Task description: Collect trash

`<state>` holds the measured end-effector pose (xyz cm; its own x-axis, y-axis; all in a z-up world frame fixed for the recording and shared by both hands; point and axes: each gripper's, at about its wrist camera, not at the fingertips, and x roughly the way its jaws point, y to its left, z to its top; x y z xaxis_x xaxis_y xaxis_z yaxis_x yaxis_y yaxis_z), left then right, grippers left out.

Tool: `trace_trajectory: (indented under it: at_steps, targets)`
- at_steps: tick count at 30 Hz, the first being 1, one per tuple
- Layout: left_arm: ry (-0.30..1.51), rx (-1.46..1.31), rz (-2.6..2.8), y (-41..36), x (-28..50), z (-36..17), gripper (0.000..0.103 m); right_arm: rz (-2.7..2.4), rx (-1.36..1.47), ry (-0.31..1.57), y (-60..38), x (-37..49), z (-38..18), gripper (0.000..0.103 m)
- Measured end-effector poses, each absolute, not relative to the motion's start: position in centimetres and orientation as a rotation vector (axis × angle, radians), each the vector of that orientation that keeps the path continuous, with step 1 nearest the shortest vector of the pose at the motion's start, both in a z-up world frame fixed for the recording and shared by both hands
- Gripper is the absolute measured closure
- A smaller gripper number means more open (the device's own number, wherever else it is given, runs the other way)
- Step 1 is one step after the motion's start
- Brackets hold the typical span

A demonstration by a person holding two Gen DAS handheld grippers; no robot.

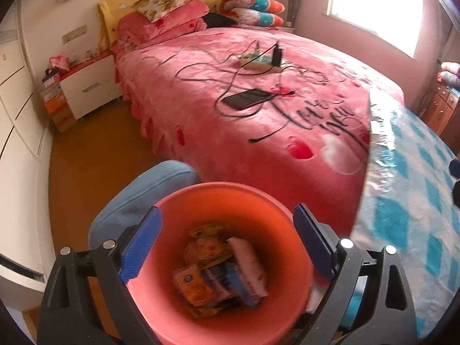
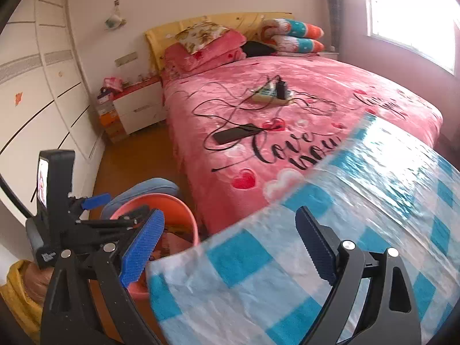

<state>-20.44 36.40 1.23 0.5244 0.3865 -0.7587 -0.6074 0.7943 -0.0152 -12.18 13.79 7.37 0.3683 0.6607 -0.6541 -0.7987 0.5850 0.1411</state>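
Left wrist view: the left gripper (image 1: 227, 241) hangs over a round salmon-orange bin (image 1: 230, 198) at lower centre, its blue ribbed fingers (image 1: 141, 247) spread wide with nothing pressed between them. Crumpled wrappers (image 1: 221, 276) in orange, yellow, blue and white lie heaped and blurred on the bin's bottom. A pale blue cushioned seat (image 1: 138, 198) shows just behind the bin at left.

Right wrist view: the right gripper (image 2: 230, 247) also stands wide open and empty, over a glossy plastic cloth (image 2: 287, 273) checked turquoise and white that fills the lower right. At lower left the bin (image 2: 189, 215) sits just beside the cloth's edge, on brown flooring (image 2: 135, 155).

Beyond, a fleecy pink bedspread (image 2: 316, 92) with black script and red hearts carries a power strip (image 2: 270, 95), tangled black cables and a dark phone (image 2: 235, 133). White wardrobe doors (image 2: 43, 86) curve along the left; a bright window (image 2: 414, 14) glares at upper right.
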Motion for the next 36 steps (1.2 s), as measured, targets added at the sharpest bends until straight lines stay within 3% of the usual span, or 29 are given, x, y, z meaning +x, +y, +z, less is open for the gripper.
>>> trace_trajectory:
  at_steps: [36]
  targets:
    - [0.774,-0.095,0.281,19.7,-13.1,5.4,0.009,0.591,-0.114,0.668,-3.4,-12.4,8.2,0.012]
